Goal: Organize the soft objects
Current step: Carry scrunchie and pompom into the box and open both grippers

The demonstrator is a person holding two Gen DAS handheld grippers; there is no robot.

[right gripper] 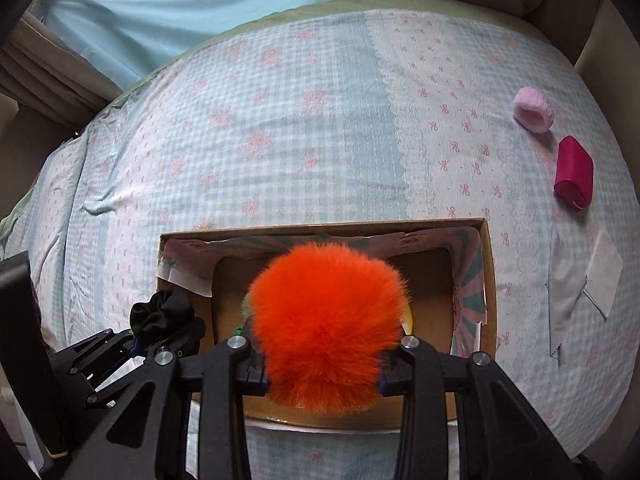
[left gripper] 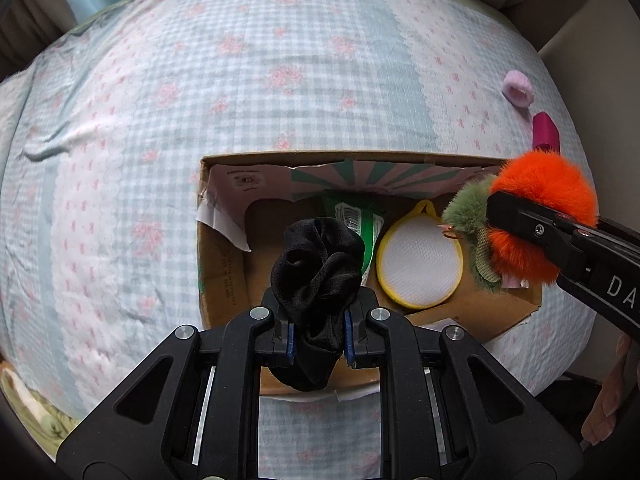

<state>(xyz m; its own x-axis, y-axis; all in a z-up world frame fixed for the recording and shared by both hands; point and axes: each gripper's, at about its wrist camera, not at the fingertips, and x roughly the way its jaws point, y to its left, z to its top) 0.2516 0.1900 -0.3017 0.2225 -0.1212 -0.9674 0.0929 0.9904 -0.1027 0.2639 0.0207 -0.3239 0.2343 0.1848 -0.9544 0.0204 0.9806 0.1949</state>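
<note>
An open cardboard box [left gripper: 224, 280] [right gripper: 490, 264] sits on the bed. My left gripper [left gripper: 320, 340] is shut on a black scrunchie [left gripper: 316, 272] and holds it over the box's near left part; the scrunchie also shows in the right wrist view [right gripper: 160, 312]. My right gripper [right gripper: 322, 380] is shut on an orange fluffy pompom [right gripper: 328, 328] with a green tuft [left gripper: 468, 210], held over the box's right side; the pompom also shows in the left wrist view [left gripper: 540, 184]. Inside the box lie a yellow-rimmed white round pad [left gripper: 420, 264] and a green packet [left gripper: 360, 216].
A pink knitted band [right gripper: 534, 110] [left gripper: 518, 88] and a magenta pouch [right gripper: 574, 174] [left gripper: 544, 130] lie on the checked bedsheet [right gripper: 320, 140] to the right of the box. A white cloth [right gripper: 580, 276] lies right of the box. A light blue curtain [right gripper: 200, 8] hangs behind the bed.
</note>
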